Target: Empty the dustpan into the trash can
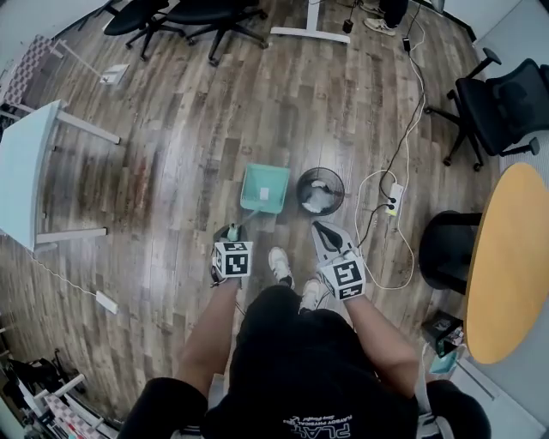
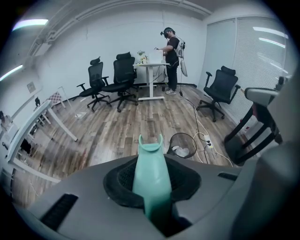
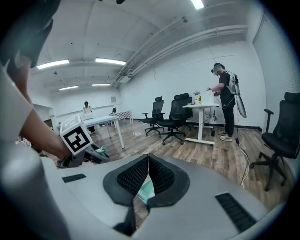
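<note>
The teal dustpan (image 1: pixel 264 189) is low over the wood-plank floor (image 1: pixel 189 129), just left of the black mesh trash can (image 1: pixel 321 190). Your left claw (image 1: pixel 232 233) is clamped on its handle (image 2: pixel 151 168). Your right claw (image 1: pixel 326 231) is pinched closed on nothing. A power strip (image 1: pixel 395 199) lies near the can, and office chairs (image 1: pixel 193 17) stand well beyond.

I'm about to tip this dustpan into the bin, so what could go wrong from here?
The left gripper holds the dustpan only by its slim handle, so the pan may twist when tilted. The pan looks about as wide as the trash can, so contents could miss. A cable and power strip lie beside the can and could snag.
</note>
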`<control>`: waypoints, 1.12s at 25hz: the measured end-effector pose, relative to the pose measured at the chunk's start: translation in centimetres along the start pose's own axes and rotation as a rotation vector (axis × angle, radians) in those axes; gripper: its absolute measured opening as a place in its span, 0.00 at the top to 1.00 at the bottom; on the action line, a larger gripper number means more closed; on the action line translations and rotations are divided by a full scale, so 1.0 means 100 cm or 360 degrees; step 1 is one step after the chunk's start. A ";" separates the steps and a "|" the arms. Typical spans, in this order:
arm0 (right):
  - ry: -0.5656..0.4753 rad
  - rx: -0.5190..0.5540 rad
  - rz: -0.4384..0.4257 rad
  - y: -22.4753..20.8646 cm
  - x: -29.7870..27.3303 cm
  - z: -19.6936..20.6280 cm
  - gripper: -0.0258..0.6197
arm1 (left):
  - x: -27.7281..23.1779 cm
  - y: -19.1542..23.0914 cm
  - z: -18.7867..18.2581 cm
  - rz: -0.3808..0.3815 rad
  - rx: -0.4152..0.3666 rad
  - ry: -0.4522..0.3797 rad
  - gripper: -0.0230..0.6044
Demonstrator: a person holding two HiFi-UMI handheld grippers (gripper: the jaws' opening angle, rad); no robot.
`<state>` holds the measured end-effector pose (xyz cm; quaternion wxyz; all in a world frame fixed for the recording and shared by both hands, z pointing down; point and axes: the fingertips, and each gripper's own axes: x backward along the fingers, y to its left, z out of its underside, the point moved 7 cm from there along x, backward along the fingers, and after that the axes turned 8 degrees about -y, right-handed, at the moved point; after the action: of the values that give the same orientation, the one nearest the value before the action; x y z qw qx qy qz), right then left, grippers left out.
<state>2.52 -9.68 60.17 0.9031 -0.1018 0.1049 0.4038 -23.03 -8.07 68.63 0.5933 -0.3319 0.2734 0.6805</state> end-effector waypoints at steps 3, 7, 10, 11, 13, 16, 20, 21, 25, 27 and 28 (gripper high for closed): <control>0.0013 -0.0041 0.0049 -0.004 -0.007 0.002 0.92 | -0.019 0.009 0.010 0.0017 0.0027 0.0066 0.81; 0.0052 -0.0045 0.0088 -0.008 -0.015 0.010 0.92 | -0.041 0.018 0.018 0.0017 0.0080 0.0123 0.81; 0.0092 -0.0043 0.0109 -0.008 -0.020 0.017 0.92 | -0.055 0.021 0.022 0.0033 0.0106 0.0150 0.81; 0.0098 -0.0061 0.0121 -0.008 -0.021 0.019 0.92 | -0.059 0.023 0.022 0.0039 0.0115 0.0159 0.81; 0.0099 -0.0112 0.0151 -0.009 -0.025 0.022 0.92 | -0.068 0.026 0.021 0.0049 0.0118 0.0173 0.81; 0.0108 -0.0139 0.0175 -0.008 -0.030 0.024 0.92 | -0.080 0.026 0.021 0.0072 0.0112 0.0195 0.81; 0.0123 -0.0147 0.0174 -0.002 -0.039 0.030 0.92 | -0.090 0.025 0.023 0.0063 0.0137 0.0211 0.81; 0.0126 -0.0155 0.0175 -0.001 -0.041 0.031 0.92 | -0.091 0.024 0.023 0.0047 0.0148 0.0212 0.81; 0.0149 -0.0163 0.0181 -0.001 -0.044 0.039 0.92 | -0.095 0.013 0.012 0.0031 0.0125 0.0163 0.80; 0.0151 -0.0160 0.0177 0.000 -0.043 0.039 0.92 | -0.095 0.008 0.005 0.0058 0.0078 0.0108 0.77; 0.0146 -0.0157 0.0175 0.001 -0.043 0.039 0.92 | -0.094 0.006 0.003 0.0070 0.0063 0.0092 0.70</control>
<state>0.04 -11.60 65.04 0.8677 -0.1587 0.1315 0.4523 -22.98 -13.83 76.07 0.5766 -0.3335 0.3111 0.6779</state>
